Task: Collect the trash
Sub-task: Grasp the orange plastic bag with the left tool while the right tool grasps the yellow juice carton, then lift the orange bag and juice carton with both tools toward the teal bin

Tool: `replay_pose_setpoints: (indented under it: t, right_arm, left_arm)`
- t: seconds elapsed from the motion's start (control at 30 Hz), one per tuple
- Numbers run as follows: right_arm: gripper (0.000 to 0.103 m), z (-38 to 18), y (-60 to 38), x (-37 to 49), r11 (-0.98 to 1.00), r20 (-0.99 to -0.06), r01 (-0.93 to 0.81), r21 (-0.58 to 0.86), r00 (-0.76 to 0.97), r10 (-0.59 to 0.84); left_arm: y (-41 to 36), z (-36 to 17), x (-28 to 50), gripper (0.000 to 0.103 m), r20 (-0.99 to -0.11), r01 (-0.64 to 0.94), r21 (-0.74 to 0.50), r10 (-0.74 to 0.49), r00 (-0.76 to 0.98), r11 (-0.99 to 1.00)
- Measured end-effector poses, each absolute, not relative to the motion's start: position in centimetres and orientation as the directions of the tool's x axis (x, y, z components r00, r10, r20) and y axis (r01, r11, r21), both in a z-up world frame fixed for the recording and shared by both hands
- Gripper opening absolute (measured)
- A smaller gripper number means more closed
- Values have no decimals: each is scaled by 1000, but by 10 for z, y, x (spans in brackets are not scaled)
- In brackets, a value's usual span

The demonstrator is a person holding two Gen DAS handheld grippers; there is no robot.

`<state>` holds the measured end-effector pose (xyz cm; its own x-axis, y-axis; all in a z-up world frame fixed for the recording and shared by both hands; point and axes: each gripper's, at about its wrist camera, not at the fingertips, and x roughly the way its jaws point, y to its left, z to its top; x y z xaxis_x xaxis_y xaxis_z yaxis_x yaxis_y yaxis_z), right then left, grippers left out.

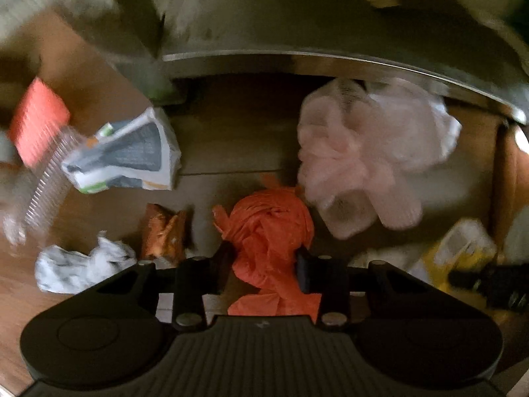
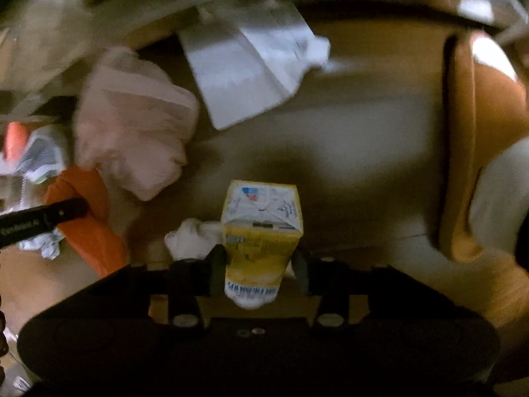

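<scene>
In the left wrist view my left gripper (image 1: 264, 268) is shut on a crumpled orange plastic bag (image 1: 267, 228), its pads pressing into both sides. My right gripper (image 2: 259, 273), in the right wrist view, is shut on a small yellow drink carton (image 2: 261, 231), held upright above the wooden floor. The same carton (image 1: 463, 248) shows blurred at the far right of the left wrist view. The orange bag (image 2: 89, 218) and one finger (image 2: 49, 218) of the left gripper appear at the left of the right wrist view.
Loose items lie on the floor: a pale pink bag (image 1: 357, 152), a white and grey carton (image 1: 132, 152), crumpled white paper (image 1: 79, 264), an orange wrapper (image 1: 165, 231), a white sheet (image 2: 251, 66) and a tissue wad (image 2: 191, 238). A metal edge (image 1: 330, 58) runs overhead. An orange and white object (image 2: 479, 132) stands right.
</scene>
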<state>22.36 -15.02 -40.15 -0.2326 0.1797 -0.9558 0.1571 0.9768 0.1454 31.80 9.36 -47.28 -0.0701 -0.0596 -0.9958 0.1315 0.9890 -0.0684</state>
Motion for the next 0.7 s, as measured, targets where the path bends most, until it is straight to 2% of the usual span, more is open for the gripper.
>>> replay_pose_setpoints:
  t: [0.33,0.7]
  right_arm:
    - [43,-286,-146,211,977,-977,-74,198,-90,191]
    - [43,-129,-153,194,934,-944,-300,193,202,260]
  left_arm:
    - [103,-352,296,36,-995,166,-78,-86,45,983]
    - [109,-176,267,36,-918,78,-119,-140,372,990]
